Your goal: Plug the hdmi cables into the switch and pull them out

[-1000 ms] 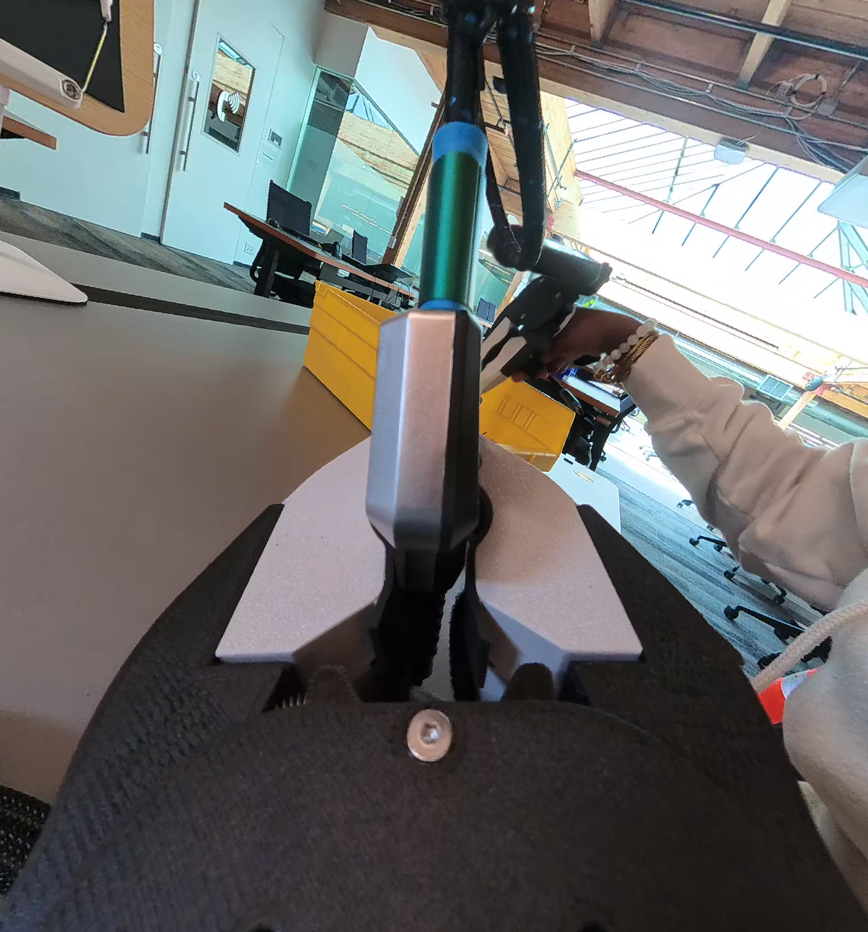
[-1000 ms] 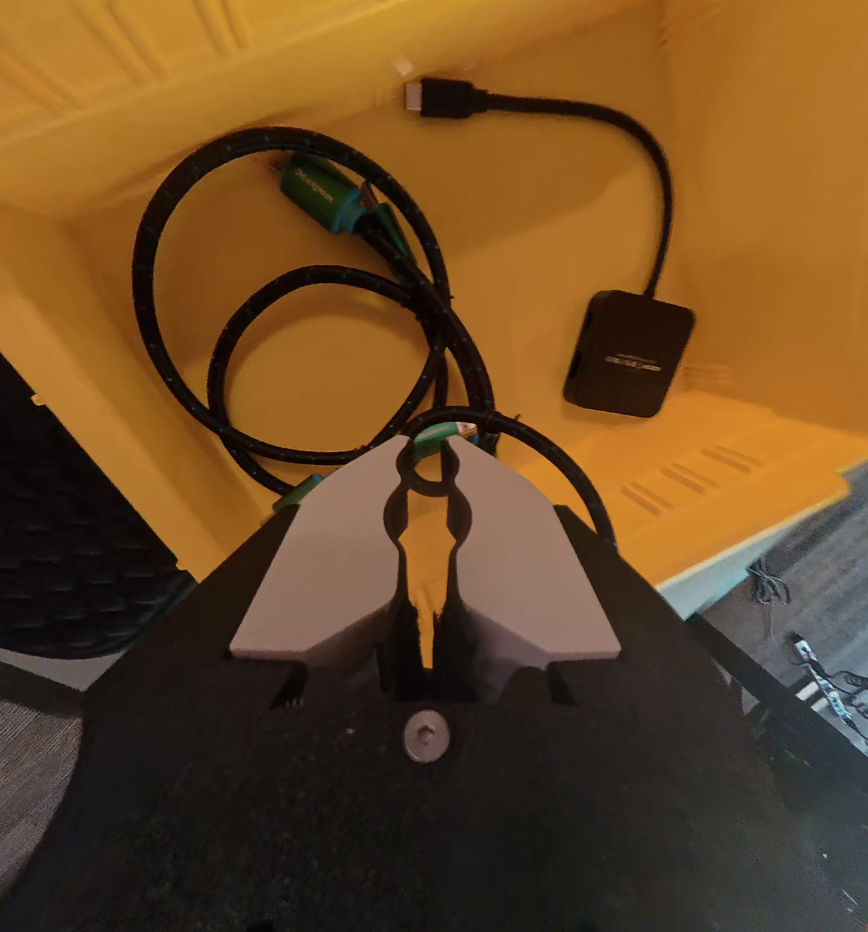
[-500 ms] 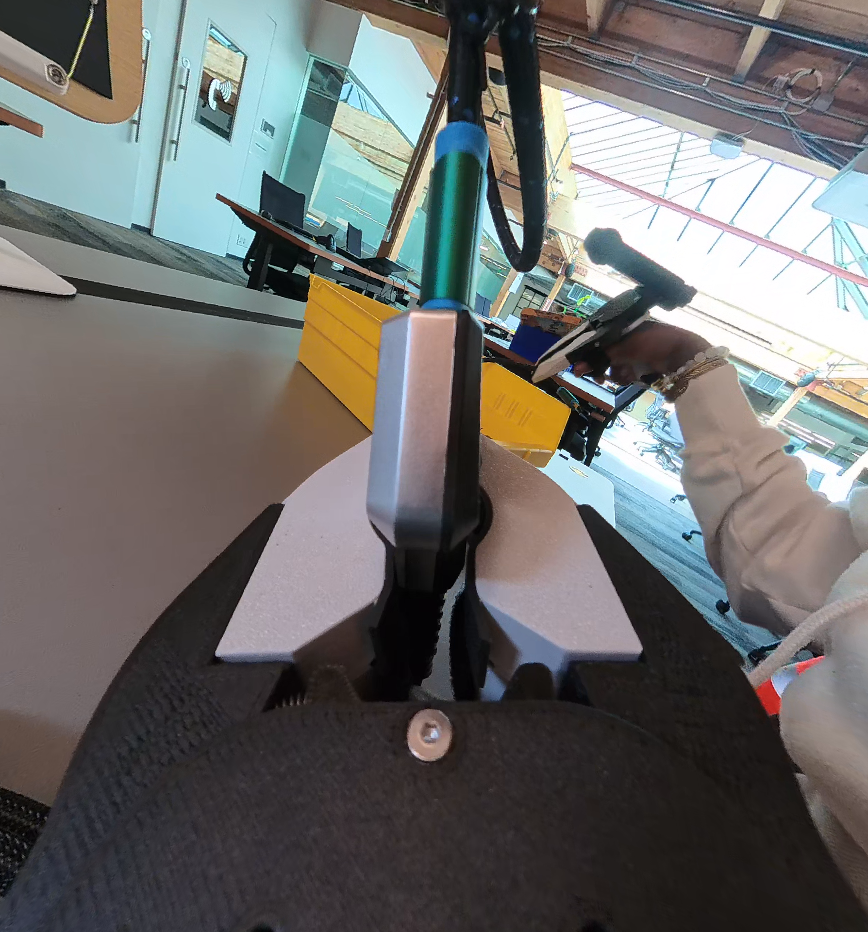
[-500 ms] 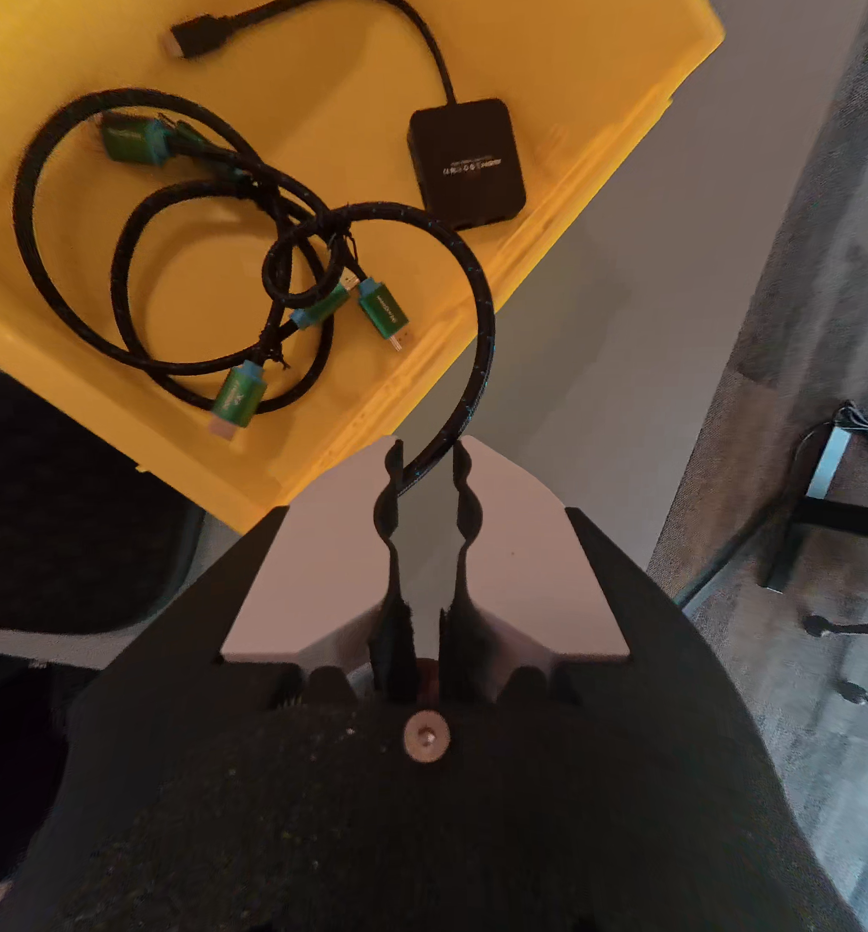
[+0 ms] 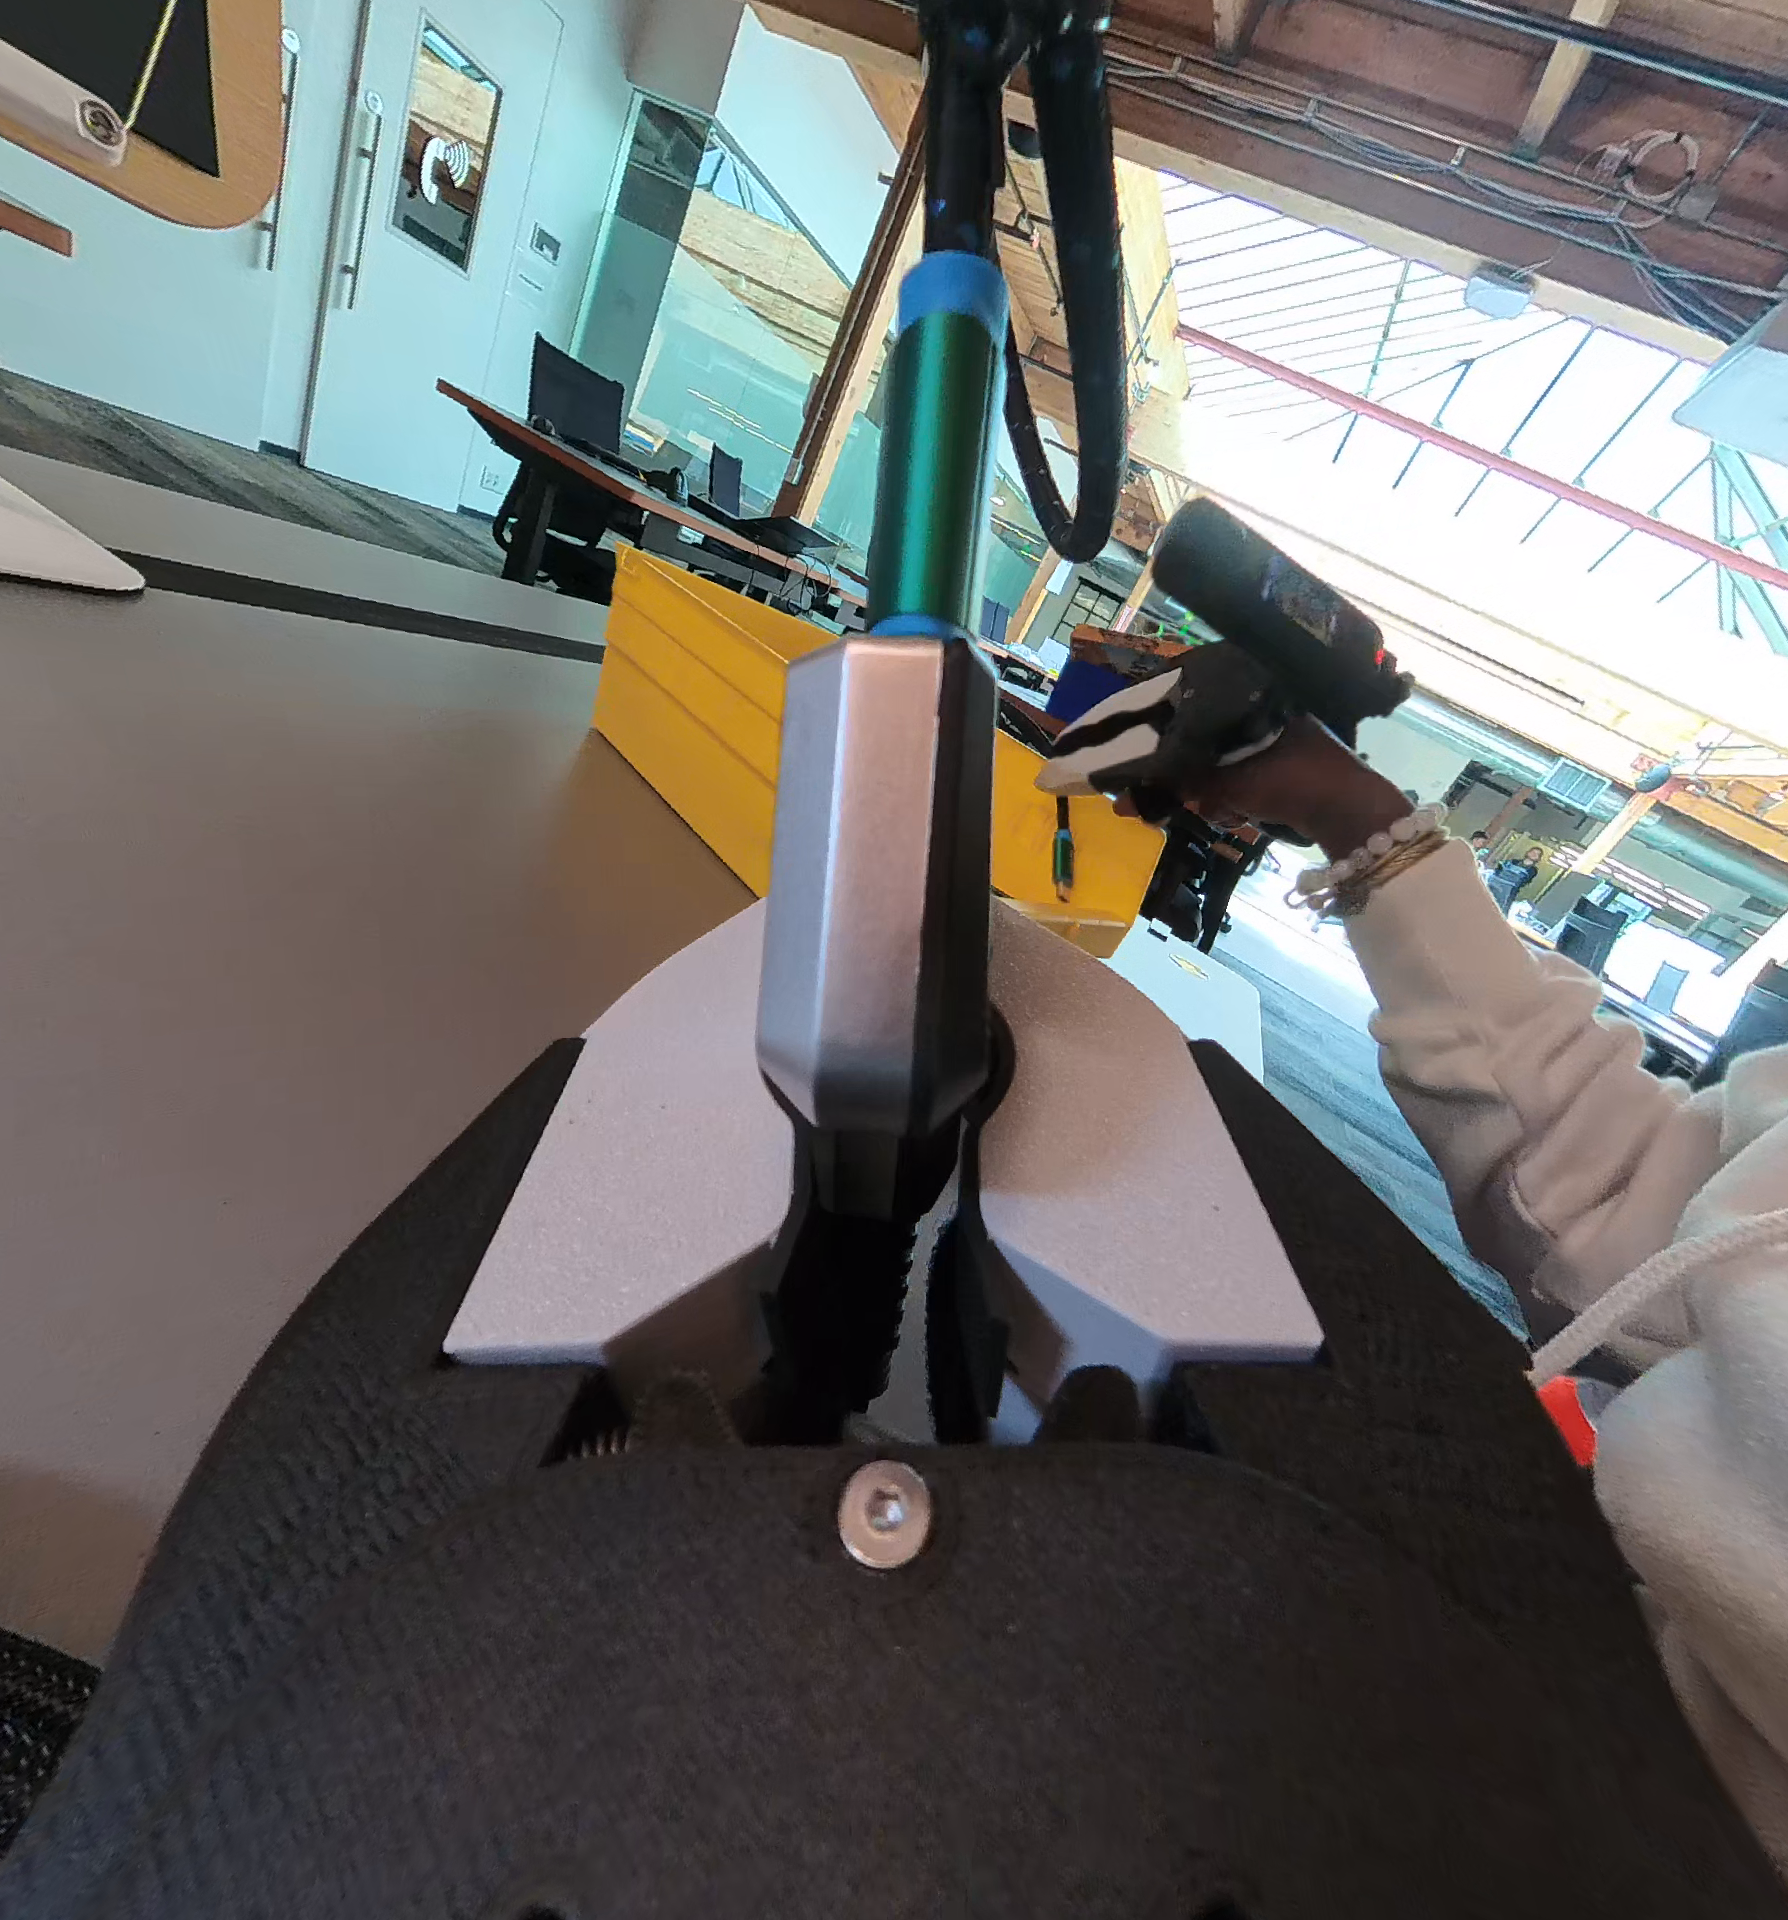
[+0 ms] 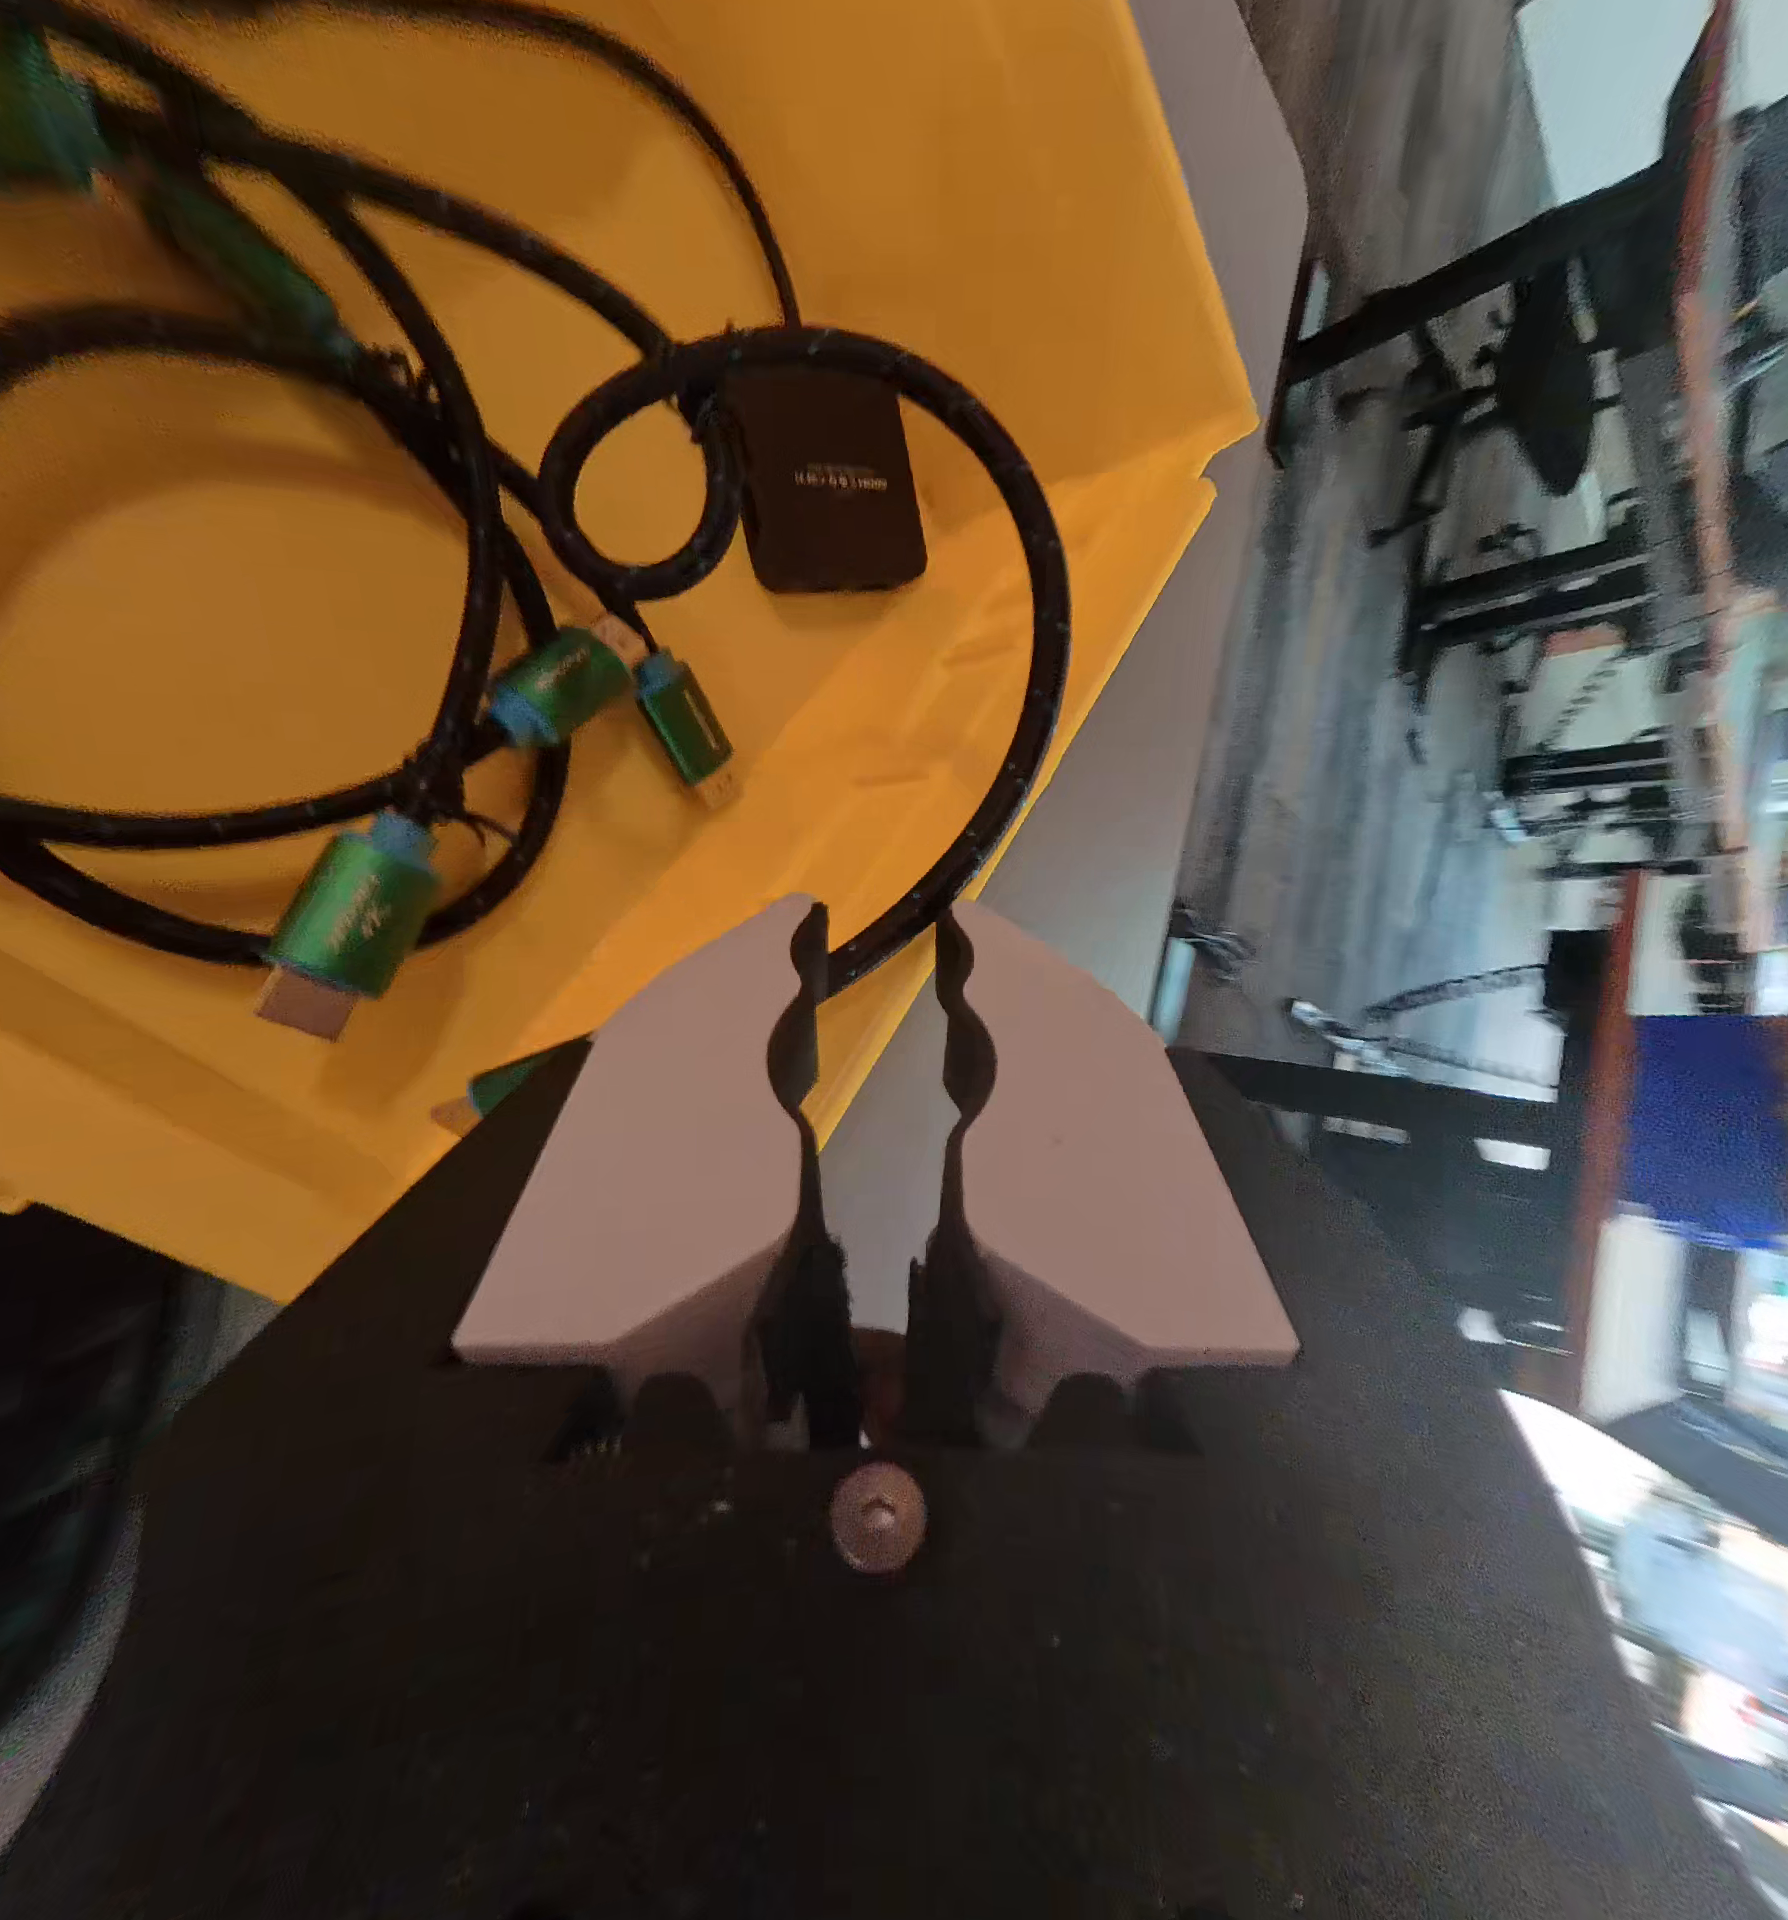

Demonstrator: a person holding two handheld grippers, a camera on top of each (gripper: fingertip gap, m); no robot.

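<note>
Daylight floods through the skylights point(image 5: 1492, 343) up right of my left fingers point(image 5: 661, 1143), blown out. Right wrist view motion-blurred, worst right of my fingers point(image 6: 1077, 1195); yellow bin point(image 6: 973, 156) evenly lit. Wide-angle bending at edges.

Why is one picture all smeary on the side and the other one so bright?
Right wrist view: the room beside the yellow bin streaks with motion blur, and the cables look soft. Left wrist view: sharp, but the skylights glare white, and the wide lens bends the table.

Small white print sits on the black switch box point(image 6: 836, 480), and lettering on a green HDMI plug point(image 6: 350, 914).
</note>
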